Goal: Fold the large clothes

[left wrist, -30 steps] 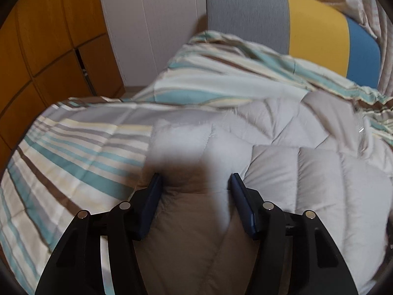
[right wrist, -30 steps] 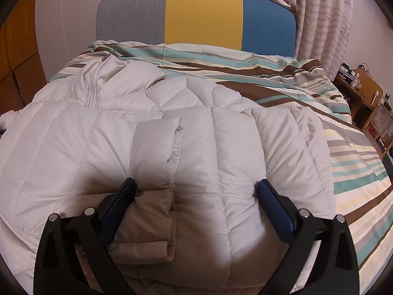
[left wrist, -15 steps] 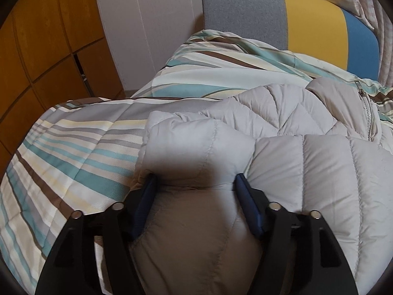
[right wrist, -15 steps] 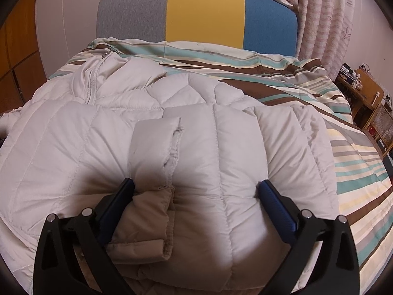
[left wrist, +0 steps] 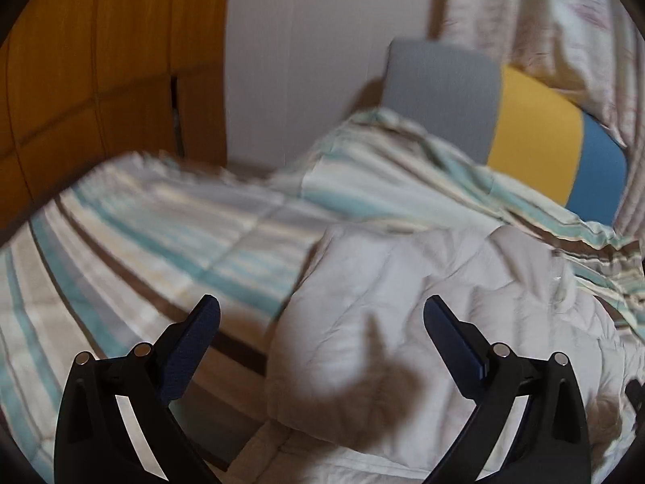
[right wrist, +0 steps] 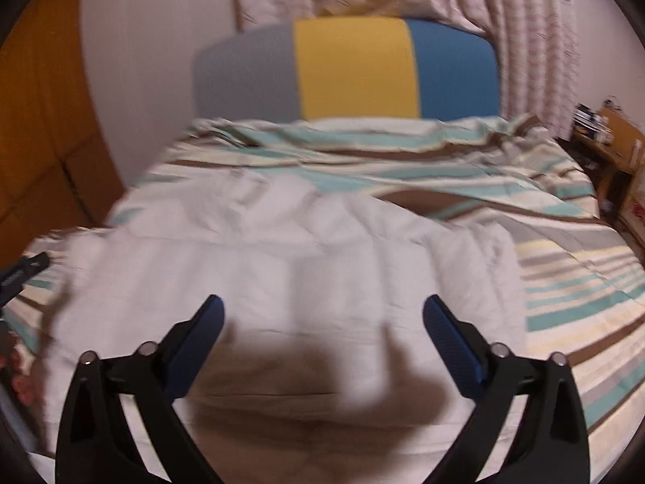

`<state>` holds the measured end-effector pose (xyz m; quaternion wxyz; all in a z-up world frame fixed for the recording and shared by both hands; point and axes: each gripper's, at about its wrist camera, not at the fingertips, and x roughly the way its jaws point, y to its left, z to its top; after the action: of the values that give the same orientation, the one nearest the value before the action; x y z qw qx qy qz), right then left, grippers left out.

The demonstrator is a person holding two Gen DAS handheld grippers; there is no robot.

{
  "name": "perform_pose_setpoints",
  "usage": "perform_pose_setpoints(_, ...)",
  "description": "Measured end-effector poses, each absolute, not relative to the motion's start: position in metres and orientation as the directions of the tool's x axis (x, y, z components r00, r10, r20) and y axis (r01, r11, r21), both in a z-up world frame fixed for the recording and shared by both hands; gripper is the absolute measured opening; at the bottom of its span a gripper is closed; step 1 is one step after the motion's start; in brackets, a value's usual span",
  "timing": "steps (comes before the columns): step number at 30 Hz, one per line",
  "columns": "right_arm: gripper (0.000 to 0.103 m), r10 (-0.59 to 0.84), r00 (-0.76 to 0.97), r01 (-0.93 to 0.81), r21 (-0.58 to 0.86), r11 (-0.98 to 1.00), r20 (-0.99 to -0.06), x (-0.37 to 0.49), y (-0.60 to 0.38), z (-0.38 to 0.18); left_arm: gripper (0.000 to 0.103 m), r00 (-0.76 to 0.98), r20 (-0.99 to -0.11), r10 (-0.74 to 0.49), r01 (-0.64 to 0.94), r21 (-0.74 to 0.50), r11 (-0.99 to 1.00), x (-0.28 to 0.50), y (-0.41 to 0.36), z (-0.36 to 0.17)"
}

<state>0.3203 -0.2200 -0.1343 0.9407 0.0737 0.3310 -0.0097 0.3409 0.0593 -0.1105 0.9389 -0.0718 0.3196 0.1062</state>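
A pale beige quilted puffer jacket (right wrist: 290,266) lies on the striped bed, folded into a rough rectangle. In the left wrist view the jacket (left wrist: 403,314) fills the lower right, its left edge below my left gripper (left wrist: 321,320). That gripper is open, empty and raised above the jacket's left edge. My right gripper (right wrist: 322,318) is open and empty, held above the jacket's near middle. Both views are blurred by motion.
The striped duvet (left wrist: 161,234) covers the bed around the jacket. A grey, yellow and blue headboard (right wrist: 354,68) stands at the far end. Orange wardrobe doors (left wrist: 80,60) are on the left. A wooden side table (right wrist: 608,141) stands at the far right, curtains (right wrist: 524,20) behind.
Both grippers have lifted up and back off the jacket. The left gripper has opened wider and let go of the fold it pinched. The sleeve cuff by the right gripper is out of sight.
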Motion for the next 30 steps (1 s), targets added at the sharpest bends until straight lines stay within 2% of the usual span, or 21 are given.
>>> perform_pose_setpoints(2, 0.073, 0.083, 0.765, 0.015, 0.147, 0.989, -0.638, 0.327, -0.207, -0.133, 0.099, 0.773, -0.625, 0.104, -0.152, -0.024, 0.988, 0.345, 0.036, -0.108)
perform_pose_setpoints(4, 0.061, 0.139, 0.722, -0.027, 0.173, 0.985, -0.678, 0.340, -0.193, -0.143, 0.082, 0.740, -0.672, 0.028, -0.035, 0.003, 0.999, 0.354, 0.007, -0.117)
perform_pose_setpoints(5, 0.054, 0.142, 0.699, -0.030, 0.170, 0.985, -0.700, 0.347, -0.188, -0.150, 0.079, 0.730, -0.683, 0.011, -0.008, 0.007, 1.000, 0.356, -0.001, -0.121)
perform_pose_setpoints(6, 0.051, 0.133, 0.675, -0.025, 0.158, 0.987, -0.726, 0.352, -0.184, -0.159, 0.079, 0.715, -0.699, -0.005, 0.021, 0.014, 1.000, 0.359, -0.011, -0.129)
perform_pose_setpoints(10, 0.052, 0.129, 0.635, -0.017, 0.153, 0.988, -0.762, 0.363, -0.183, -0.185, 0.078, 0.664, -0.748, -0.012, 0.052, 0.030, 0.998, 0.374, -0.022, -0.163)
perform_pose_setpoints(13, 0.052, 0.095, 0.652, -0.049, 0.083, 0.995, -0.752, 0.362, -0.176, -0.196, 0.079, 0.641, -0.766, -0.053, 0.062, -0.017, 0.998, 0.383, -0.016, -0.179)
perform_pose_setpoints(21, 0.054, 0.077, 0.664, -0.048, 0.061, 0.997, -0.743, 0.361, -0.171, -0.204, 0.081, 0.642, -0.765, -0.045, 0.063, -0.006, 0.998, 0.383, -0.019, -0.185)
perform_pose_setpoints(24, 0.062, 0.060, 0.662, -0.043, 0.041, 0.998, -0.747, 0.358, -0.169, -0.193, 0.085, 0.634, -0.772, -0.045, 0.058, -0.011, 0.998, 0.381, -0.018, -0.172)
perform_pose_setpoints(26, 0.073, 0.062, 0.675, -0.058, 0.032, 0.998, -0.736, 0.351, -0.167, -0.181, 0.093, 0.654, -0.753, -0.066, 0.070, -0.027, 0.997, 0.371, -0.015, -0.156)
perform_pose_setpoints(27, 0.073, 0.061, 0.684, -0.057, 0.030, 0.998, -0.727, 0.345, -0.166, -0.176, 0.097, 0.665, -0.745, -0.061, 0.061, -0.027, 0.998, 0.366, -0.012, -0.150)
perform_pose_setpoints(30, 0.073, 0.068, 0.685, -0.054, 0.043, 0.998, -0.725, 0.335, -0.166, -0.165, 0.097, 0.678, -0.731, -0.085, 0.068, -0.053, 0.996, 0.349, -0.006, -0.137)
